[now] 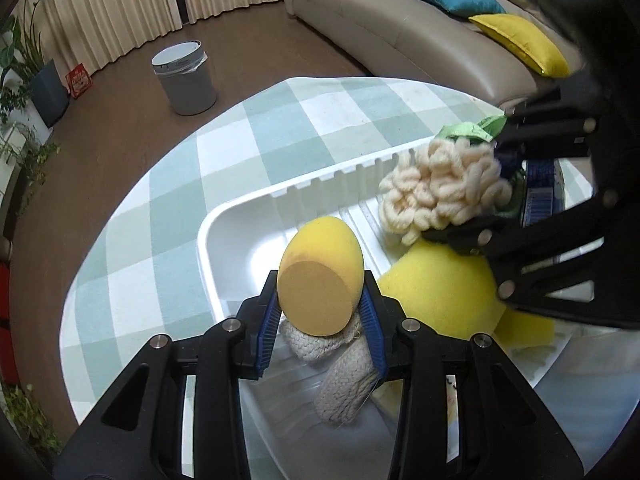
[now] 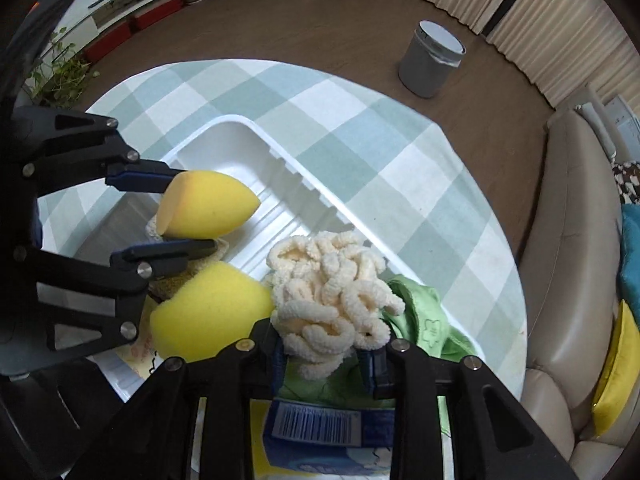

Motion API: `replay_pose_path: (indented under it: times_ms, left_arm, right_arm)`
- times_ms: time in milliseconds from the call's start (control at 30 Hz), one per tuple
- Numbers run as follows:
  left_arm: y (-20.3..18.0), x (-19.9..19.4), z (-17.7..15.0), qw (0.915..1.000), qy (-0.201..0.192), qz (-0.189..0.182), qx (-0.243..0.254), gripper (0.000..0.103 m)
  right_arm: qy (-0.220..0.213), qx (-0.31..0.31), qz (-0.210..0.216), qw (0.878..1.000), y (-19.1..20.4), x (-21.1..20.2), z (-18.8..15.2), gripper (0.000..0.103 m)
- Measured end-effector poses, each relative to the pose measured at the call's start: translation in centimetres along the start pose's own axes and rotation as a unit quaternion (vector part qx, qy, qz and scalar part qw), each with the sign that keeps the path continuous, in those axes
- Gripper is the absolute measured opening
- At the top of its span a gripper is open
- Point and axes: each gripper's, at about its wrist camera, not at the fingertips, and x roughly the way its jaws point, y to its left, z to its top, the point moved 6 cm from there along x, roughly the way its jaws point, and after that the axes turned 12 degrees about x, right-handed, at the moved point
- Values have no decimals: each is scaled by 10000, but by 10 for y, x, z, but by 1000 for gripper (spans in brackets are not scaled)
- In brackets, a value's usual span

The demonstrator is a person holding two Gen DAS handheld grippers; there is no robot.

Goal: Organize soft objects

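My left gripper (image 1: 320, 304) has its blue fingers (image 1: 270, 320) squeezed on a yellow egg-shaped sponge (image 1: 322, 276). I hold it just above the white tray (image 1: 224, 232), at the tray's deep end. Under the sponge lies a knitted grey cloth (image 1: 344, 380). My fingers hide part of it, so I cannot tell its full shape.

My right gripper (image 2: 326, 360) has its fingers nearly closed on a fluffy cream scrubber (image 2: 328, 300) made of soft loops. It hangs over the ribbed end of the tray. The loops cover the finger pads, so I cannot see just where they pinch.

A big yellow sponge (image 2: 208, 312) sits in the tray beside the scrubber. The left gripper's black frame covers one corner of it. A green cloth (image 2: 424, 320) peeks out behind the scrubber, mostly hidden. Below my right fingers is a blue packet with a barcode (image 2: 316, 428). Its words are too small to read and the frame cuts it off.

The tray rests on a round desk with a green and white check cloth (image 1: 240, 128). On the floor stands a grey bin (image 1: 184, 76). A beige sofa (image 1: 360, 12) holds blue and yellow cushions, cut off at the edge.
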Motion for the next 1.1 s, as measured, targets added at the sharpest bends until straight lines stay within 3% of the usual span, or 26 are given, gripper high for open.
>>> replay_pose_path:
  times_ms: [300, 533, 800, 900, 967, 1033, 1100]
  left_arm:
    - [5, 6, -1, 9996, -34, -6, -267, 52]
    - [8, 3, -3, 9994, -105, -7, -337, 64]
    - [10, -14, 2, 9986, -351, -54, -395, 70]
    - [10, -25, 5, 9979, -499, -54, -404, 78]
    - [12, -35, 6, 9974, -600, 17, -409, 92]
    - [13, -49, 7, 9963, -757, 150, -382, 100]
    - [15, -64, 7, 9950, -866, 350, -349, 100]
  right_arm:
    - [-29, 118, 62, 9999, 1, 8, -2, 35]
    - [-94, 238, 38, 9997, -2, 8, -3, 56]
    - [-297, 318, 43, 9990, -6, -9, -4, 69]
    - [-392, 313, 32, 9987, -6, -19, -4, 71]
    - [-444, 317, 23, 9985, -7, -24, -4, 74]
    - [-578, 356, -12, 9977, -12, -33, -2, 85]
    - [-714, 450, 60, 9964, -16, -44, -3, 95]
